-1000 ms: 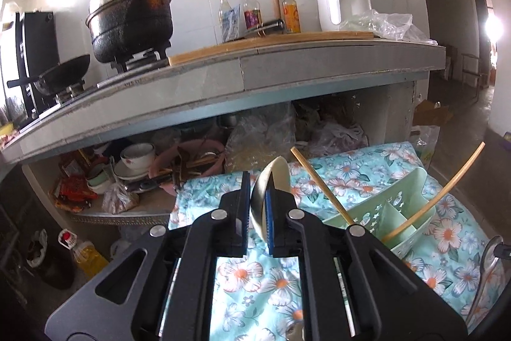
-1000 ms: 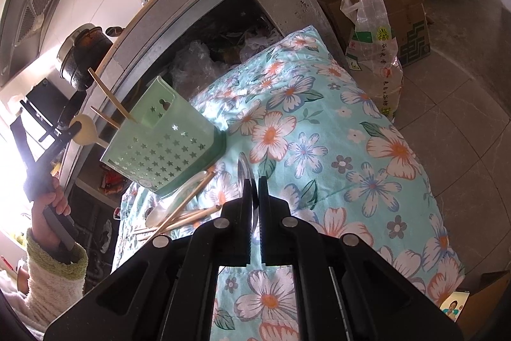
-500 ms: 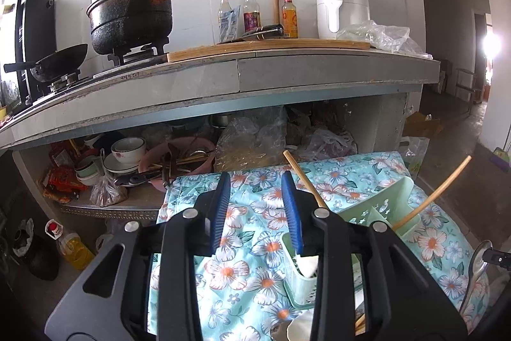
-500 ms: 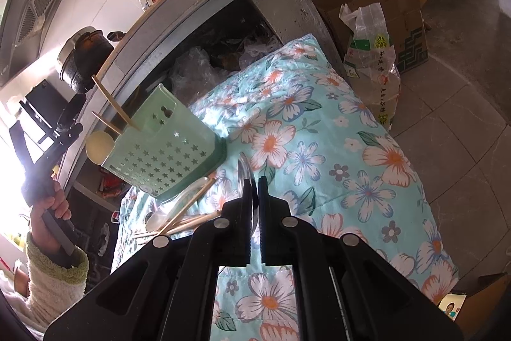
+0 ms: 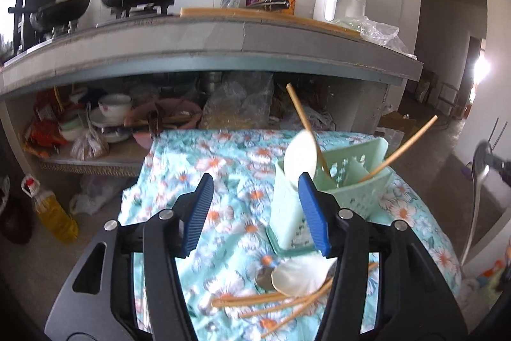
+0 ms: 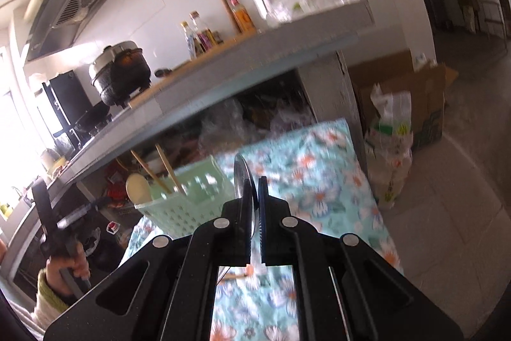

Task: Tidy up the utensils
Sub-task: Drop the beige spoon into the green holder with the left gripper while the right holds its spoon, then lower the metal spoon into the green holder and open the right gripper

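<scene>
A: Starting from the green caddy (image 5: 287,213). Standing where?

B: Upright on the floral cloth (image 5: 223,155), below the front edge of the counter (image 5: 242,37). Holding a white spoon (image 5: 300,158) in its near-left compartment, bowl up above the rim. Also two chopsticks (image 5: 300,114) leaning out of the compartments behind, one to the left and one far to the right.

A: And the left claw (image 5: 255,181)?

B: On the near side of the caddy, standing fairly wide, jaws just been opening. Nothing between the blue pads (image 5: 198,210). Right pad overlapping the caddy's near-left corner in the left wrist view; touching or not, cannot tell.

A: The right claw (image 6: 254,184)?

B: Pinched nearly closed on a metal spoon (image 6: 241,171), bowl sticking up past the tips, seen edge-on. From the left wrist view, up off the cloth and well apart to the right of the caddy.

A: Anything left in front of the caddy?

B: Yes, just beside its near wall on the cloth: a second white spoon (image 5: 300,275) lying bowl up, a metal piece (image 5: 263,277) half under it, and several loose sticks (image 5: 255,299) crossing beneath. Blurred in the right wrist view, so no finer detail from there.
</scene>
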